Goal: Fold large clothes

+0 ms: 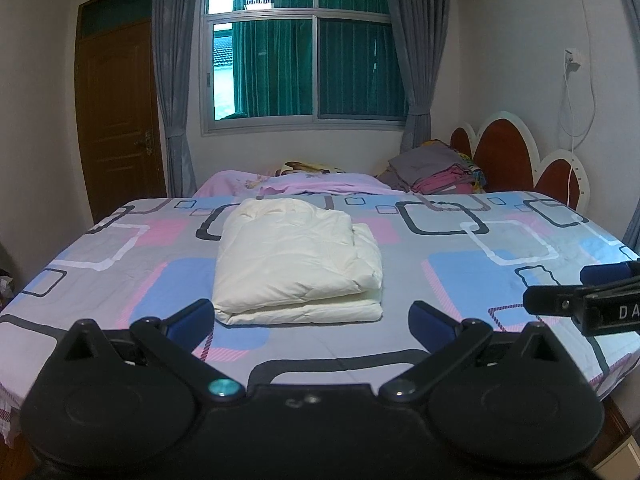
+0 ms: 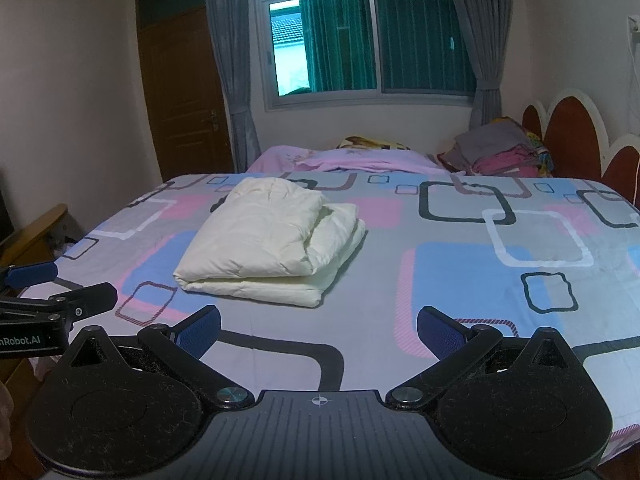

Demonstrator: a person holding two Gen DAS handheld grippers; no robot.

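A cream padded garment (image 1: pixel 296 264) lies folded into a thick rectangle on the bed's patterned sheet (image 1: pixel 460 280). It also shows in the right wrist view (image 2: pixel 272 240), left of centre. My left gripper (image 1: pixel 312 320) is open and empty, just short of the bundle's near edge. My right gripper (image 2: pixel 318 330) is open and empty, a little short of the bundle and to its right. The right gripper's fingers (image 1: pixel 552 300) show at the right edge of the left wrist view. The left gripper's fingers (image 2: pixel 80 300) show at the left edge of the right wrist view.
A pink quilt (image 1: pixel 320 184) and a stack of folded clothes (image 1: pixel 436 172) lie at the far side of the bed by the red headboard (image 1: pixel 504 152). A window (image 1: pixel 304 48), grey curtains and a brown door (image 1: pixel 116 120) stand behind. A wooden chair (image 2: pixel 36 232) stands left of the bed.
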